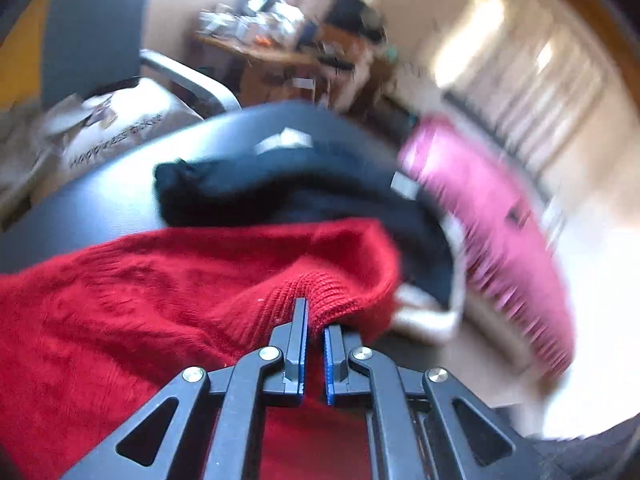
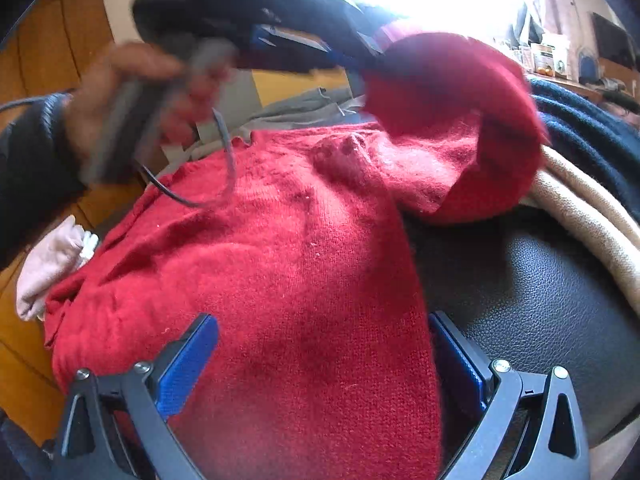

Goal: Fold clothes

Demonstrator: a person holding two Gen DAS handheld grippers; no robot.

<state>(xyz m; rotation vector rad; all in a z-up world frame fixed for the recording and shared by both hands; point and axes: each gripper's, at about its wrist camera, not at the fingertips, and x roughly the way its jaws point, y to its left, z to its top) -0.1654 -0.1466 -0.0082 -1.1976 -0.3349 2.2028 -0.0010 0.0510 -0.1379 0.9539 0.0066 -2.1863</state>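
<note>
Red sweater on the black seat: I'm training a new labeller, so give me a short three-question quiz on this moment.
1. True or false: the left gripper is shut on the ribbed edge of the red sweater.
2. The right gripper is: A) shut on the sweater, B) open, a finger on each side of the sweater, C) out of view.
3. Fill in: the sweater lies on a black ___ seat.

Key: 1 true; 2 B; 3 leather-look.
</note>
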